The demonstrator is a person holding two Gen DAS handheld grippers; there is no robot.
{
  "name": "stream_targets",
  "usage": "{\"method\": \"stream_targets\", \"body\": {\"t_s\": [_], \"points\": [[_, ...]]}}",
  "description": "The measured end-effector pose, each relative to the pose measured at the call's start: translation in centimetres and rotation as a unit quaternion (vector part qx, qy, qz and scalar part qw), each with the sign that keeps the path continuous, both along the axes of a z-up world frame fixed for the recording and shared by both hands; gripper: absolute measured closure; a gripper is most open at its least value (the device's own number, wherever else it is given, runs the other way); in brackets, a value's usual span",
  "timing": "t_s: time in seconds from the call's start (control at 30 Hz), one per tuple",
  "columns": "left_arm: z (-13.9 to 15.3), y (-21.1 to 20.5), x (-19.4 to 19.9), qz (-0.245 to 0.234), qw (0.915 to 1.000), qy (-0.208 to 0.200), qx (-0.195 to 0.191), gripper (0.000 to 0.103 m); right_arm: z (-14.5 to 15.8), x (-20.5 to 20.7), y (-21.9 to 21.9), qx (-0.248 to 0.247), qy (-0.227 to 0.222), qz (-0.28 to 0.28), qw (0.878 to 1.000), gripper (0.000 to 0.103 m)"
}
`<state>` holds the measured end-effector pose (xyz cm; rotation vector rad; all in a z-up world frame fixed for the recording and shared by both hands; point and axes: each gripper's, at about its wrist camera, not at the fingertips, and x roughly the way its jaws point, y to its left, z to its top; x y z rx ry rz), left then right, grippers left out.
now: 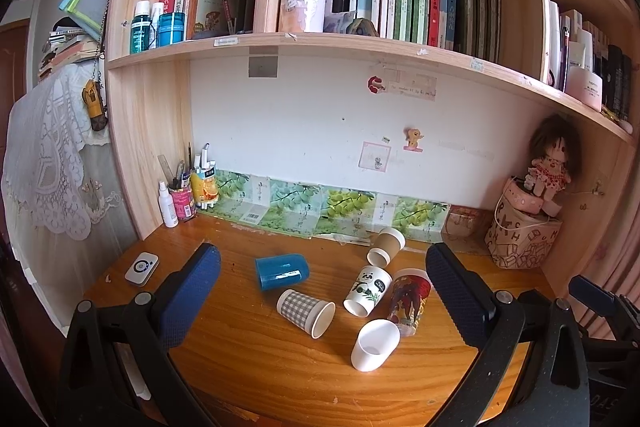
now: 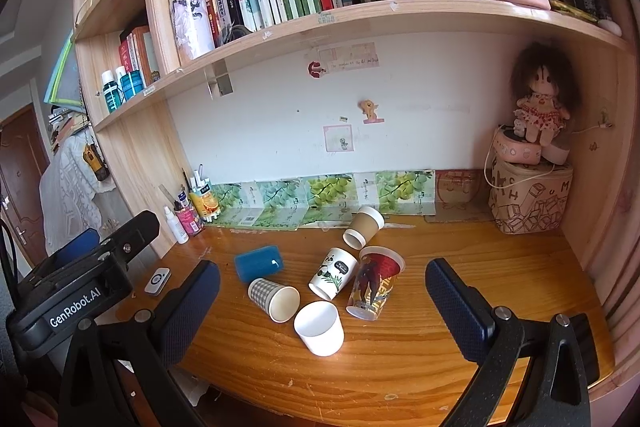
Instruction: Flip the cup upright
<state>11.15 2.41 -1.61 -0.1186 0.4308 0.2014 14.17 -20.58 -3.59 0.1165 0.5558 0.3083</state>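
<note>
I see the bookshelf (image 1: 360, 47) looming over my wooden worktop (image 1: 260, 355), where six cups lie tipped in a cluster: blue cup (image 1: 282, 271), red printed cup (image 1: 409, 301), panda cup (image 1: 367, 290), checked cup (image 1: 306, 311), plain white cup (image 1: 375, 344), brown-sleeved cup (image 1: 386, 245). Both my left gripper (image 1: 320, 297) and right gripper (image 2: 322, 311) hang released, jaws wide, holding nothing. Only the right view shows the left gripper's body, near the white remote (image 2: 157, 280).
</note>
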Motion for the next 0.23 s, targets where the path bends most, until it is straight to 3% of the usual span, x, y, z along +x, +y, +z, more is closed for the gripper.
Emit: {"method": "stream_targets", "body": {"t_s": [0.23], "points": [[-0.14,-0.65,0.18,0.002,1.0000,0.008,0.001,0.000,-0.15,0.35,-0.60,0.004,0.007,0.006,1.000,0.000]]}}
